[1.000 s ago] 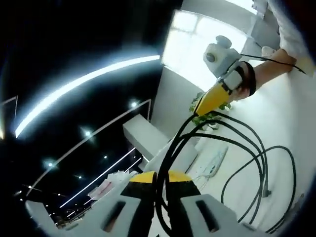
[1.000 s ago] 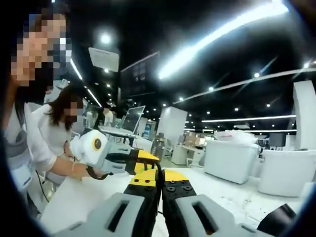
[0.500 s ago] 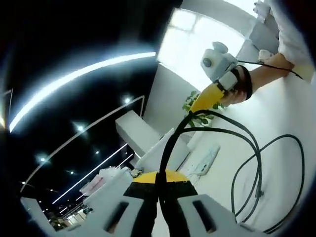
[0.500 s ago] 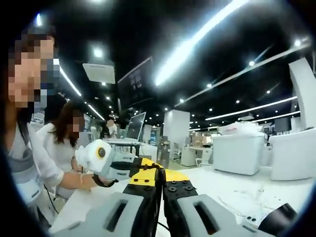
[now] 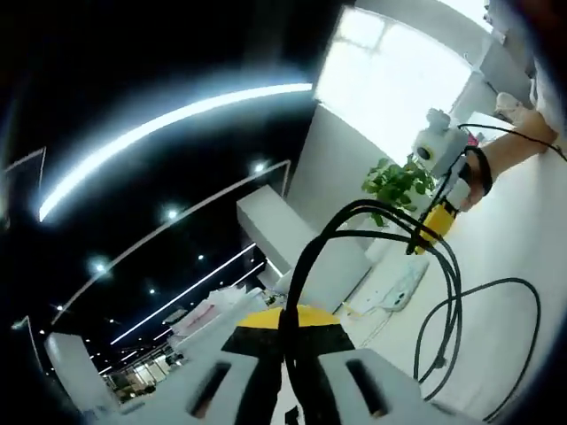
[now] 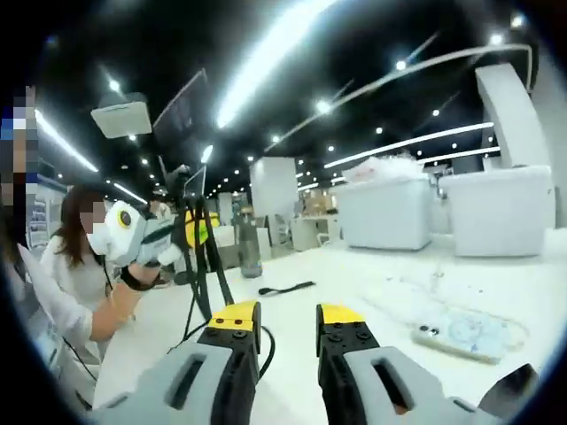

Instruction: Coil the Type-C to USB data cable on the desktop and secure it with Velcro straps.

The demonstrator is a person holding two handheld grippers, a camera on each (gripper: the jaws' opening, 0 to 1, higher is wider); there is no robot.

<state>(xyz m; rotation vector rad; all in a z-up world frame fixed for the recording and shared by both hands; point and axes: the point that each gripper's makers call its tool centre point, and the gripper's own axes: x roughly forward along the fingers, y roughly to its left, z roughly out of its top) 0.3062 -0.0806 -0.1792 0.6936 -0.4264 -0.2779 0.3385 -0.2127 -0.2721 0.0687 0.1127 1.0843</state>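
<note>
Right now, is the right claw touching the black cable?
Apart. In the right gripper view, the right claw stands open with bare white desktop between its jaws; the cable hangs from the left claw.

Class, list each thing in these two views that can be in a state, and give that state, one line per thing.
left gripper: shut on the cable, raised off the desk
right gripper: open, nothing between its fingers
cable: black, in loose loops, partly lifted, partly lying on the desk
strap: lying flat on the desk, unused
power strip: lying flat on the desk
</note>
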